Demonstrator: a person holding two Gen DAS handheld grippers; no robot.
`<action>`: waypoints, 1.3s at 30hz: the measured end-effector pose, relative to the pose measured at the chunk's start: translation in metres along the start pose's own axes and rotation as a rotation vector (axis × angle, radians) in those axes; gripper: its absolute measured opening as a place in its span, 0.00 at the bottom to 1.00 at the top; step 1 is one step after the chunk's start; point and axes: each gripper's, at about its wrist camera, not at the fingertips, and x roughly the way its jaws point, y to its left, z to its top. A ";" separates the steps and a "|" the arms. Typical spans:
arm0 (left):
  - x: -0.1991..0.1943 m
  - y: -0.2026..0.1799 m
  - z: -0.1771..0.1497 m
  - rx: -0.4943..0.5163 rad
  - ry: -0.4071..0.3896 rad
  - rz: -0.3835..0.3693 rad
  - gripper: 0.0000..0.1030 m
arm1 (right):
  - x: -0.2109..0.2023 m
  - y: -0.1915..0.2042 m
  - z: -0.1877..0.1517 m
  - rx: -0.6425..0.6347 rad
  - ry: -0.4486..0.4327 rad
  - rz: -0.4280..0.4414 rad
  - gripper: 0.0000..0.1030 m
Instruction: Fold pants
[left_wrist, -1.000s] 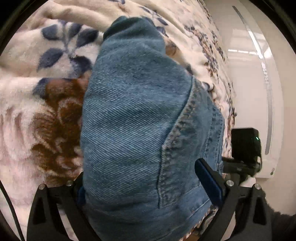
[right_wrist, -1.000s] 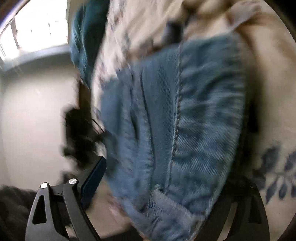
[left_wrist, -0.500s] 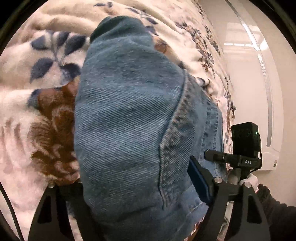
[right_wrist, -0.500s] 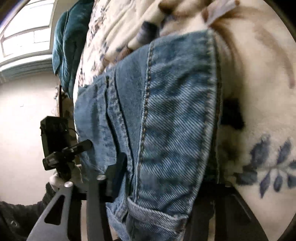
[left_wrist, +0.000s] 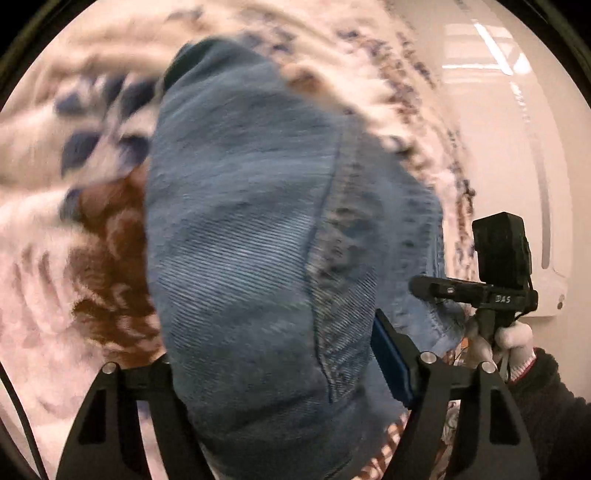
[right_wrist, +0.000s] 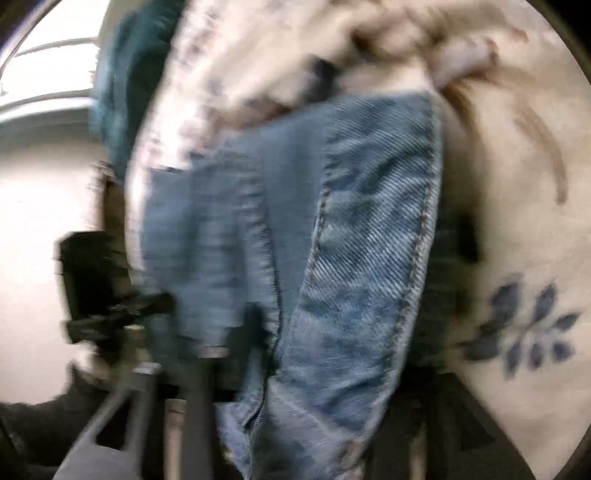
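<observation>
Folded blue denim pants (left_wrist: 240, 221) lie on a floral fleece blanket (left_wrist: 55, 258) and fill the left wrist view. My left gripper (left_wrist: 273, 347) straddles the bundle, jaws closing; the blue pad of its right finger (left_wrist: 391, 358) presses the denim and the left finger is hidden behind the cloth. In the blurred right wrist view the pants (right_wrist: 369, 240) sit between the fingers of my right gripper (right_wrist: 351, 314). Its jaws are opening, its left finger (right_wrist: 255, 325) lies against a fold, and its right finger is hidden by denim.
The other gripper (left_wrist: 495, 288), held by a white-gloved hand (left_wrist: 513, 336) in a dark sleeve, shows at the right of the left wrist view. A teal cushion (right_wrist: 125, 74) lies on the bed's far side below a bright window (right_wrist: 44, 74). A white wall (left_wrist: 517, 110) stands beyond.
Both pairs of jaws came in from wide onto the denim bundle. The right gripper's left finger has since eased outward a little. Both views are now motion-blurred.
</observation>
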 end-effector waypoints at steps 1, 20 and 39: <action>0.004 0.005 0.000 -0.005 0.008 -0.004 0.72 | 0.003 -0.005 0.003 -0.002 0.005 0.022 0.61; 0.002 0.015 -0.008 -0.067 -0.039 -0.008 0.72 | 0.029 0.014 0.016 -0.056 -0.013 0.115 0.80; -0.049 -0.061 0.003 0.005 -0.117 -0.026 0.69 | -0.082 0.043 -0.002 -0.139 -0.192 0.139 0.28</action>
